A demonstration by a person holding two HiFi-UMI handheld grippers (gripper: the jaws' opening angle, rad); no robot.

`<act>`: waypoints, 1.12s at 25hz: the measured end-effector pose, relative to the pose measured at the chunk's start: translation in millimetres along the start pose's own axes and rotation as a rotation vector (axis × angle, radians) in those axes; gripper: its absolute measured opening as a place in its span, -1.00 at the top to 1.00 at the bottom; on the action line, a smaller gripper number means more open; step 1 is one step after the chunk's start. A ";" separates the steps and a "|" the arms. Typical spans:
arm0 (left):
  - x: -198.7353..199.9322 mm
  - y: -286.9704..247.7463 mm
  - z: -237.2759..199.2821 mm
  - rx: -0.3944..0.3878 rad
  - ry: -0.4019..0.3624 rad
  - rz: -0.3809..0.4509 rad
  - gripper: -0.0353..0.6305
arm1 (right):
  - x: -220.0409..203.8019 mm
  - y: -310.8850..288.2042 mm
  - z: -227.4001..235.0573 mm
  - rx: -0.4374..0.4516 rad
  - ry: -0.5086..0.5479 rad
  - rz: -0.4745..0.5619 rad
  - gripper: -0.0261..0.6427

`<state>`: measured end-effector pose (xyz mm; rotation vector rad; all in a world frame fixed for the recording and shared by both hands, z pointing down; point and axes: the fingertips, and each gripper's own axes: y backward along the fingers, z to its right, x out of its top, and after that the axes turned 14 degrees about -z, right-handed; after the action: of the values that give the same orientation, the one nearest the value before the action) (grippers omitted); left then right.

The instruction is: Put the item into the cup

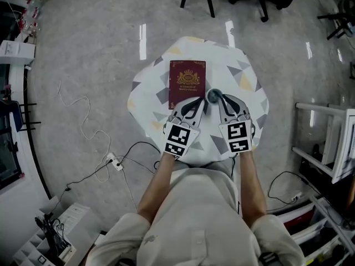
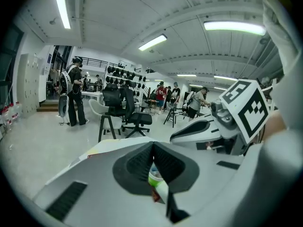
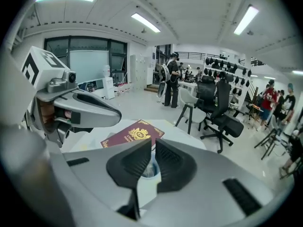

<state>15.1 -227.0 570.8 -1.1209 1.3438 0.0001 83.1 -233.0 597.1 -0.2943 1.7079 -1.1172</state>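
Looking steeply down in the head view, a person stands at a small desk (image 1: 247, 85) covered with a pale cloth of grey and yellow triangles. A maroon booklet (image 1: 187, 82) with a gold crest lies flat on its far left part. Just to the right of the booklet stands a small cup (image 1: 213, 96). The left hand-held gripper (image 1: 201, 107) reaches toward it from the near left and the right hand-held gripper (image 1: 221, 101) from the near right, so both tips meet at the cup. Anything held is too small to make out from here. In the left gripper view, the jaws are clenched on a small item (image 2: 155, 179), green at the top, white below, with a touch of red. It sits between the pads, and the other tool shows at the right. In the right gripper view, the jaws are clamped across the wall of the white cup (image 3: 147, 186), whose bluish inside shows between the pads, with the booklet lying beyond on the far side. As a judgement, the task is about midway: the item is picked up and the cup is steadied, but the item appears not yet inside. Left to do are lining it up over the cup's mouth and letting it go.
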 end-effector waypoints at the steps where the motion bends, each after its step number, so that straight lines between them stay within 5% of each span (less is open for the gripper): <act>1: 3.9 4.7 1.2 0.000 -0.006 0.010 0.86 | 3.3 7.9 -0.4 -0.008 -0.003 0.014 0.82; 18: 50.0 97.1 24.0 -0.044 -0.078 0.161 0.86 | 38.3 135.8 -24.5 -0.132 -0.086 0.235 0.89; 28: 53.1 127.6 31.8 -0.053 -0.129 0.195 0.86 | 40.3 160.8 -41.2 -0.180 -0.101 0.266 0.89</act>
<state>-18.6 -171.8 444.5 -1.0123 1.3388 0.2478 79.4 -150.7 447.4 -0.2237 1.7028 -0.7449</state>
